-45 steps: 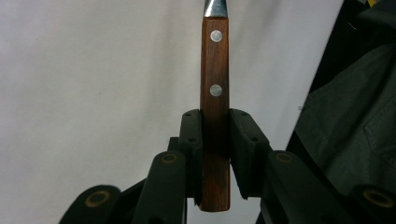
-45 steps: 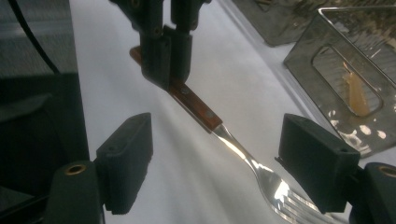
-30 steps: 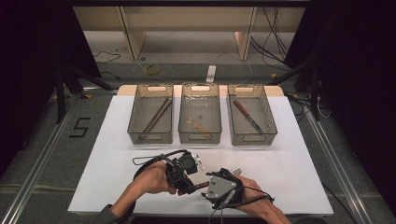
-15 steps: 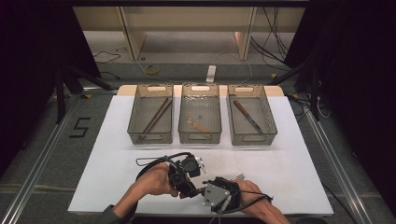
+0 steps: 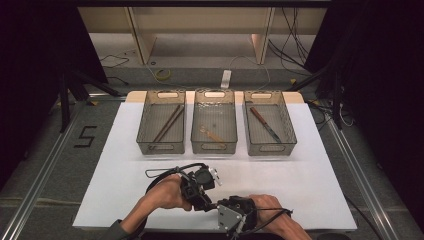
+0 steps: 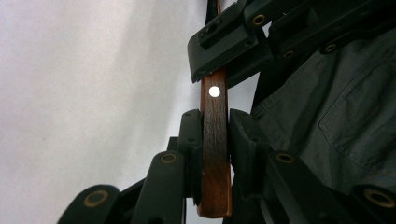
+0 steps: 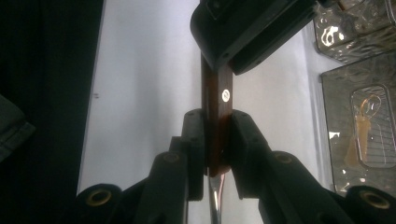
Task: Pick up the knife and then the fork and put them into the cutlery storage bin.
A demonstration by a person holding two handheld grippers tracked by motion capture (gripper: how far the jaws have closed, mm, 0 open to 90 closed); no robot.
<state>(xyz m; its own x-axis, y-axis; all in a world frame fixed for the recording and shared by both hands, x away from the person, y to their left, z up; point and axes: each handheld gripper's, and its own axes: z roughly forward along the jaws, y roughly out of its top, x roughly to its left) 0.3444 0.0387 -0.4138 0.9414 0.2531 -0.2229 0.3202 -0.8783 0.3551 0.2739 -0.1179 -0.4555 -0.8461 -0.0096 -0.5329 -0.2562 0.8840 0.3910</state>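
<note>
A utensil with a dark wooden handle (image 6: 214,154) and a pale rivet is clamped by both grippers near the table's front edge. In the left gripper view, my left gripper (image 6: 215,116) is shut on the handle's end, and the right gripper's jaws grip it farther up. In the right gripper view, my right gripper (image 7: 217,116) is shut on the same handle (image 7: 217,93) where its metal neck (image 7: 214,200) begins. From above, the left gripper (image 5: 206,200) and right gripper (image 5: 220,207) meet tip to tip and hide the utensil.
Three wire bins stand in a row at the back of the white mat (image 5: 320,170). The left bin (image 5: 145,135) holds chopsticks, the middle bin (image 5: 197,135) a wooden spoon, the right bin (image 5: 287,130) a knife. A grey-shirted torso (image 6: 336,112) is close behind.
The right gripper has slid toward the near table edge. The metal tines that showed beside it earlier are now out of sight. The left gripper has hardly moved.
</note>
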